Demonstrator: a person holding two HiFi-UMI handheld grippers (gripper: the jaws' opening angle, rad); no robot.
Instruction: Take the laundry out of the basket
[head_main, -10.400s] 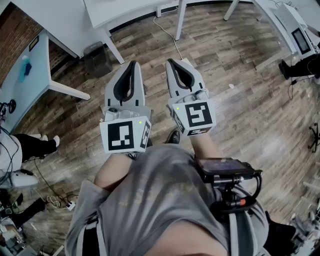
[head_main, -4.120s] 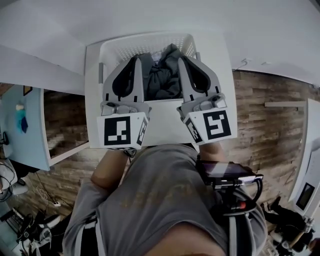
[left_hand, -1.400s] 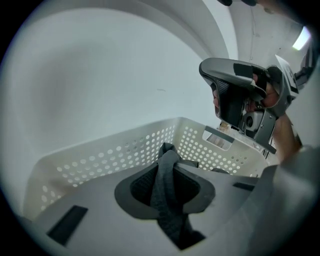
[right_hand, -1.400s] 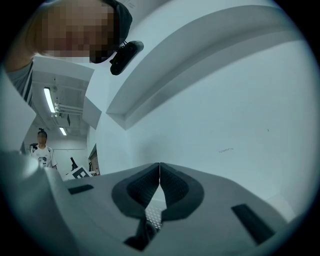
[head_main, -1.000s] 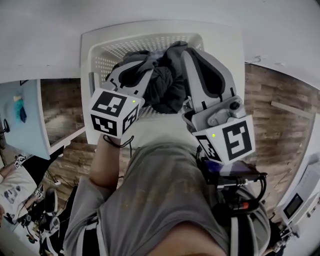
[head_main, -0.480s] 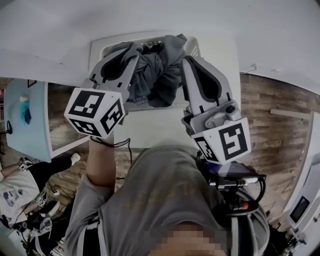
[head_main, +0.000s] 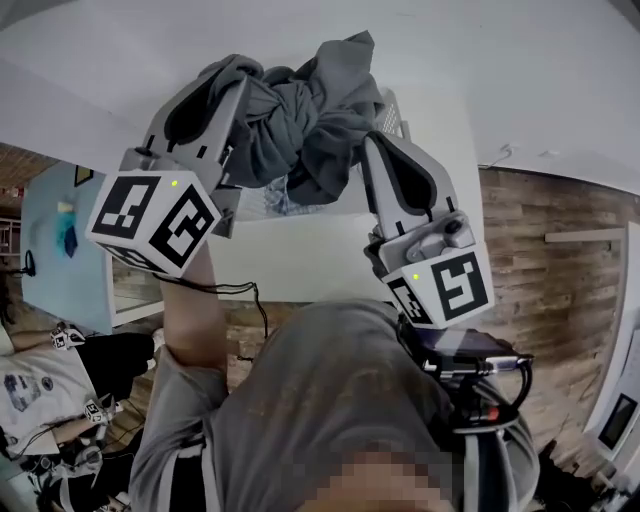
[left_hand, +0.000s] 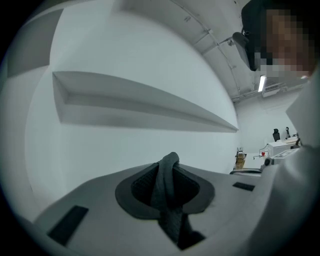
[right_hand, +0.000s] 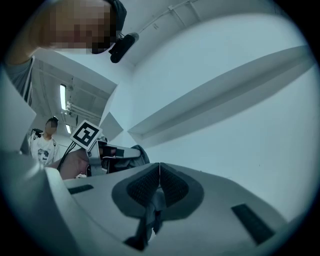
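The left gripper (left_hand: 167, 167) and right gripper (right_hand: 159, 170) pinch crumpled grey laundry (head_main: 300, 110)

Head view steeply down; both gripper views close along jaws (shared white wall (left_hand: 125, 150)).

This is a lab workroom: white table (head_main: 560, 90) at twelve o'clock, plank floor (head_main: 570, 270) at three, a seated person (head_main: 40, 375) at eight, equipment benches (left_hand: 280, 147) under a strip light (left_hand: 261, 83).
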